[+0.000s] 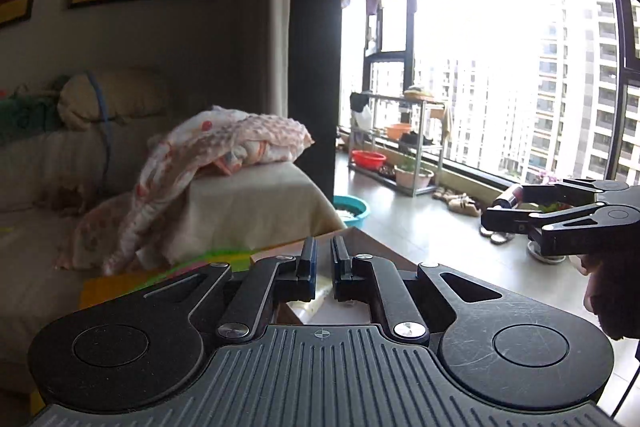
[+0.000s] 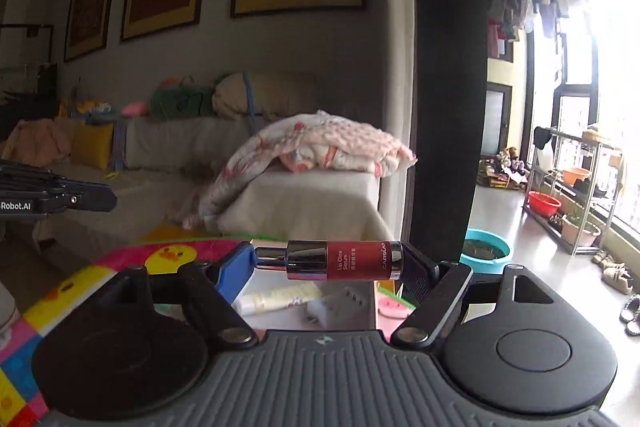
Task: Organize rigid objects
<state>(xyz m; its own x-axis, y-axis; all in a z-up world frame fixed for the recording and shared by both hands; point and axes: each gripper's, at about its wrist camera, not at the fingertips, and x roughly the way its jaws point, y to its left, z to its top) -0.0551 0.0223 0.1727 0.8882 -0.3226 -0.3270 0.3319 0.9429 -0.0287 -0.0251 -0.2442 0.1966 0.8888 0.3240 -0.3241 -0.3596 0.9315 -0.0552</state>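
Note:
In the right wrist view a red lip serum tube (image 2: 344, 261) with a silver cap lies crosswise between the fingers, level and off the table. My right gripper (image 2: 328, 257) is shut on it, one pad at each end. The left wrist view shows that same gripper (image 1: 496, 211) at the right with the tube (image 1: 512, 195) in its jaws and a hand (image 1: 612, 291) behind it. My left gripper (image 1: 324, 247) is shut, its fingers nearly together with nothing between them. It also shows at the left edge of the right wrist view (image 2: 108, 201).
Below the grippers is an open box (image 2: 360, 291) holding a white tube (image 2: 280, 299) and a white plug (image 2: 340, 303), on a colourful duck mat (image 2: 168, 257). Beyond are a sofa with a blanket (image 1: 224, 147), a teal basin (image 2: 486, 249) and a metal rack (image 1: 416, 147) by the window.

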